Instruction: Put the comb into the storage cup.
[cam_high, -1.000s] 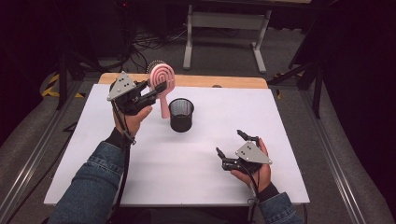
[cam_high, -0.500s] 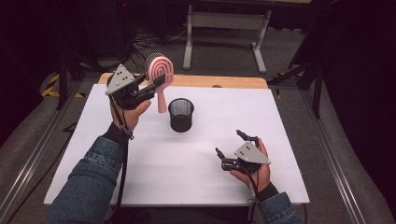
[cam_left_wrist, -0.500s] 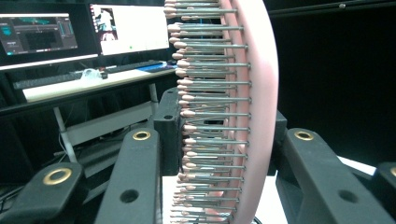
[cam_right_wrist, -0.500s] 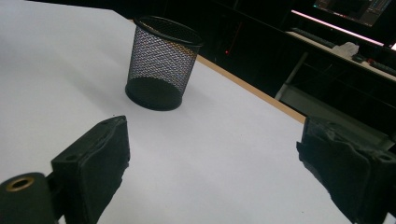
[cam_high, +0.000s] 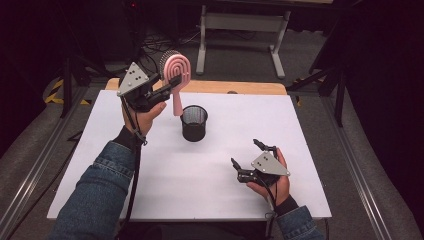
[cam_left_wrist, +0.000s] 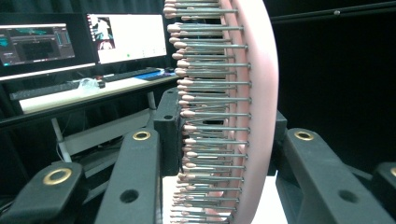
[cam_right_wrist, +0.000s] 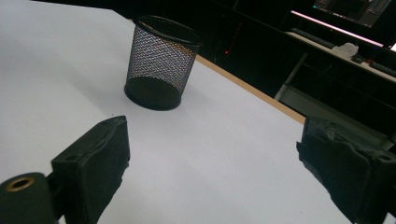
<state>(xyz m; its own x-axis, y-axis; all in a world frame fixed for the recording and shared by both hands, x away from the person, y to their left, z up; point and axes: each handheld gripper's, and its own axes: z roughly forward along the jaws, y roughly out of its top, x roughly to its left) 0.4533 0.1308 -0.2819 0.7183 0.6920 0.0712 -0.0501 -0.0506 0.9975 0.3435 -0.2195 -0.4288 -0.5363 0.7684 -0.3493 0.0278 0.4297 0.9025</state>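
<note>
Near the front edge of the white table (cam_high: 100, 165), towards its right corner, the right gripper (cam_high: 248, 160) is held low over the surface with its jaws spread apart and nothing between them; in the right gripper view the bare tabletop is seen in the gap. No brand, label or legible writing is seen on any object.

At the middle of the table a black mesh cup (cam_high: 194, 122) stands upright, well apart from both grippers.

Beyond it, towards the rear left corner, the left gripper (cam_high: 170, 86) is raised above the table with its jaws clamped on a pink hairbrush (cam_high: 177, 82). The brush is held upright, its head uppermost and its handle pointing down, just left of the cup and clear of its rim. In the left gripper view the metal bristles (cam_left_wrist: 205, 116) are seen between the jaws.

Compared with one second ago, the brush is carried slightly higher; the right gripper is unchanged in place.
</note>
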